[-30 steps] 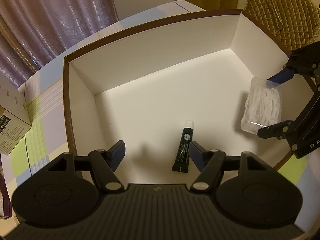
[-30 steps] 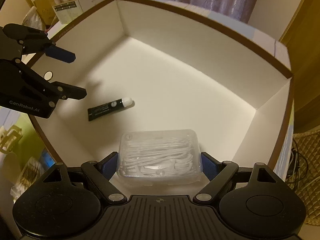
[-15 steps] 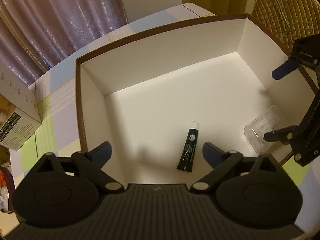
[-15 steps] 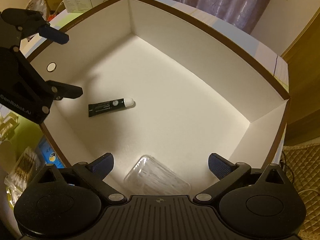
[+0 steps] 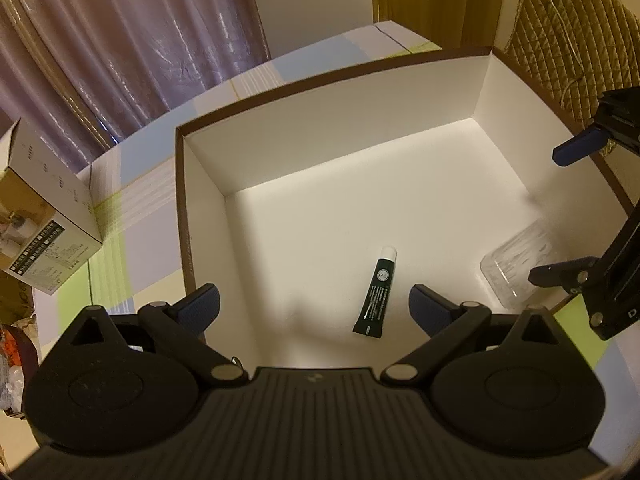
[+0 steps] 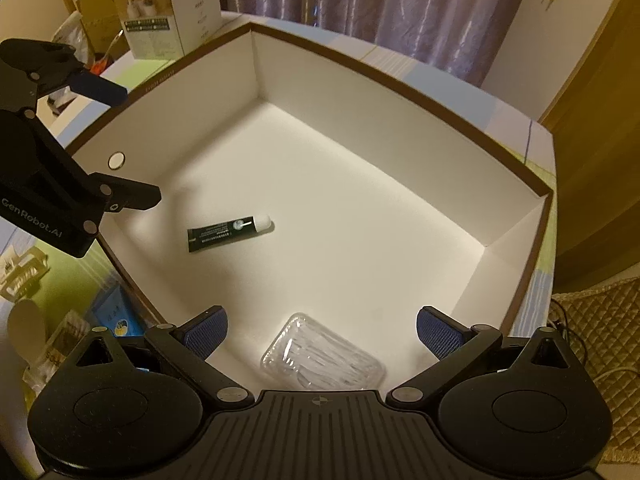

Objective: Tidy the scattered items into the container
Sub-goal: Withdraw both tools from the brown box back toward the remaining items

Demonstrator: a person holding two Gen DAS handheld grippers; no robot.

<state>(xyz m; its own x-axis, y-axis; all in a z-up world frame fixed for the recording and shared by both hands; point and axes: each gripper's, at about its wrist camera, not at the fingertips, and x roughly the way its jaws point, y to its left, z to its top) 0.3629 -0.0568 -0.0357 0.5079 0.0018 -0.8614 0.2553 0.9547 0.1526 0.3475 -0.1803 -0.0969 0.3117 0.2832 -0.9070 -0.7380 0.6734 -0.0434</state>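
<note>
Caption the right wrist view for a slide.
Open right gripper above the box, which holds a clear case and a green tube.

Left gripper (image 5: 314,306), seen from its own camera: both blue-padded fingers (image 5: 200,307) spread wide, nothing between them. Right gripper (image 6: 322,330), seen from its own camera: fingers (image 6: 438,332) likewise spread wide and empty. Each gripper appears in the other's view, jaws parted, the left at the left edge and the right at the right edge.
</note>
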